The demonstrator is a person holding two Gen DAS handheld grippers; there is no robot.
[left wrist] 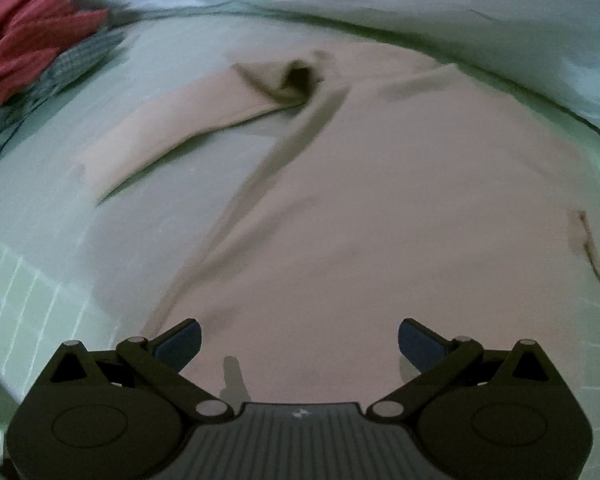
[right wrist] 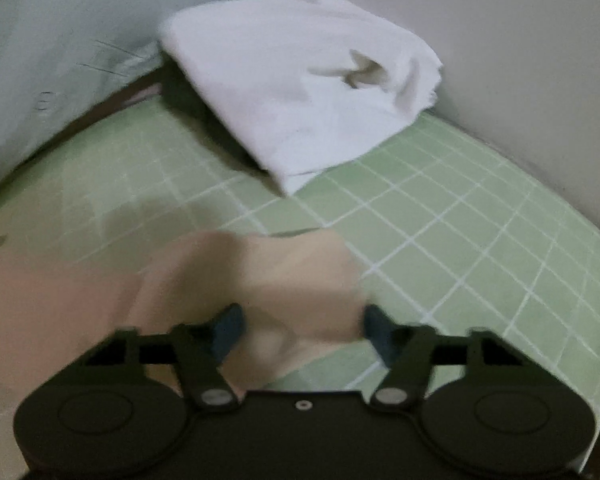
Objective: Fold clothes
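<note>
A pale pink long-sleeved fabric garment (left wrist: 380,208) is lying spread flat on a bed covered by a light green sheet with a white grid pattern (right wrist: 460,240). In the left wrist view, one sleeve of the garment is extending toward the upper left, with a bunched, shadowed fold at the point where it is joining the body.

The left gripper (left wrist: 299,344) is hovering over the near part of the garment. Its two blue-padded fingers (left wrist: 180,342) are standing wide apart, released, with nothing between them.

The right gripper (right wrist: 302,332) is positioned over a sleeve end or edge of the same pink garment, which is lying on the green sheet. Its fingers (right wrist: 228,330) are standing apart with the pink fabric sitting in the gap; the pads are not pressing on the cloth, so the gripper is released. This view is blurred, so the exact part of the garment cannot be determined.

Surrounding items:
- One crumpled red cloth (left wrist: 24,44) is lying at the far left edge of the bed, resting on one grey ribbed cloth (left wrist: 72,68). Both are well apart from the pink garment.
- One folded white cloth (right wrist: 300,92) is lying at the far side of the sheet, beyond the right gripper and apart from the pink fabric.
- One pale grey-green bedding mass (right wrist: 52,48) is lying behind the sheet, touching the left edge of the white cloth.

Nothing is lying on top of the pink garment.
</note>
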